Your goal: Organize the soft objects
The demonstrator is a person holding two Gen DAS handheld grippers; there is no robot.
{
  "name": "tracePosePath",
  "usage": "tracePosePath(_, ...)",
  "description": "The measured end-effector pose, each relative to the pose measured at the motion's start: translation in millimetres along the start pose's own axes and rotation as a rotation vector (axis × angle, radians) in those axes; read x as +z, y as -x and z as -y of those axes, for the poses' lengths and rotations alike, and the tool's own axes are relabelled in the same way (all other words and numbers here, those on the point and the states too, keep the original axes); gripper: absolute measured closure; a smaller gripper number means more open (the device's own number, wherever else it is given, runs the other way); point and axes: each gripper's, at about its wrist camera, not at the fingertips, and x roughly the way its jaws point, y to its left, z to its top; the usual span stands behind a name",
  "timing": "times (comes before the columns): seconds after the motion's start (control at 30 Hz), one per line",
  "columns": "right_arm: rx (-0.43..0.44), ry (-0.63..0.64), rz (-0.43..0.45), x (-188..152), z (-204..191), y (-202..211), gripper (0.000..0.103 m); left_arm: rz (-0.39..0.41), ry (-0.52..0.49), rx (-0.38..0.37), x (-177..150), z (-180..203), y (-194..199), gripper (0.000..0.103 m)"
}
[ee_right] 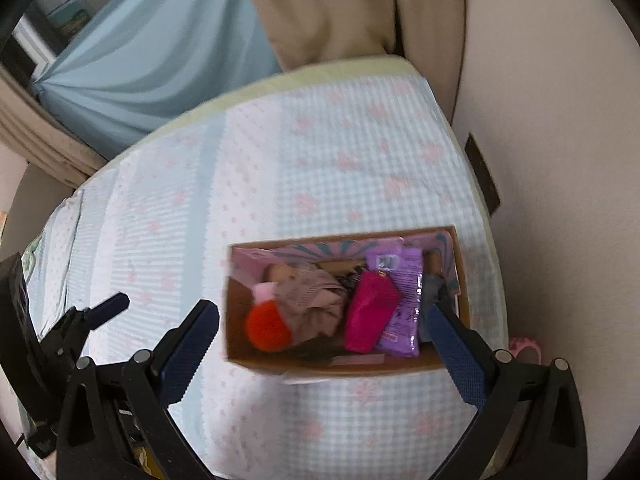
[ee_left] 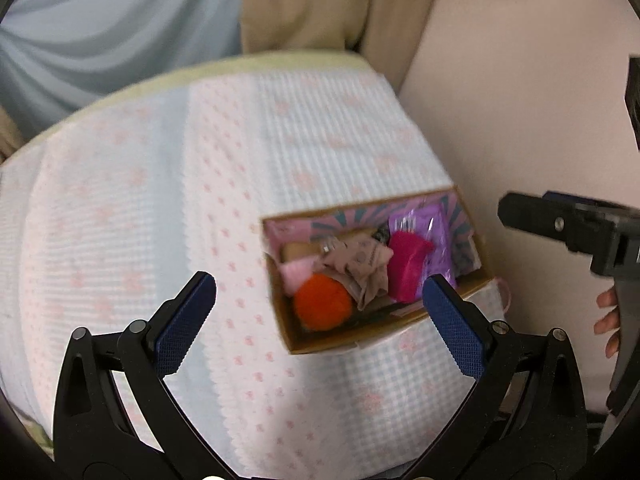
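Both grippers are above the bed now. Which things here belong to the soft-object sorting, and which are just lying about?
Part of the job:
cardboard box
orange pom-pom
magenta pouch
purple packet
beige cloth
left gripper, open and empty
right gripper, open and empty

Just lying about:
bedspread
blue curtain
pink item beside the bed

The left gripper [ee_left: 320, 304] hangs wide open and empty above a bed [ee_left: 140, 200] with a pale patterned cover. At about three o'clock from centre sits a cardboard box [ee_left: 320, 340] holding an orange pompom [ee_left: 322, 300], a crumpled beige cloth [ee_left: 364, 268], a magenta pouch [ee_left: 408, 264] and a purple packet [ee_left: 436, 224]. At three o'clock, by the wall, the right gripper [ee_left: 560, 224] shows.
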Motion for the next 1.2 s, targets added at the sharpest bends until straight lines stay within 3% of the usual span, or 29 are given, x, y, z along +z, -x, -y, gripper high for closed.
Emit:
tracePosePath(0.17, -0.029, 0.071, 0.124, -11, -61, 67, 0.000, 0.151, 0.033, 0.017, -1, -38, 88, 0.000)
tracePosePath(0.33, -0.063, 0.132, 0.254, -33, -117, 121, 0.000, 0.291, 0.057, 0.083, -12, -74, 169, 0.000)
tracePosePath(0.53, -0.099, 0.160, 0.366, -61, -160, 161, 0.000, 0.414, 0.052, 0.145, -32, -98, 232, 0.000)
tracePosePath(0.8, -0.115, 0.154, 0.428, -91, -191, 181, 0.000, 0.486, 0.060, 0.160, -61, -115, 266, 0.000)
tracePosePath(1.2, -0.164, 0.141, 0.470, -110, -204, 186, 0.000, 0.511, 0.044, 0.161, -80, -116, 277, 0.000)
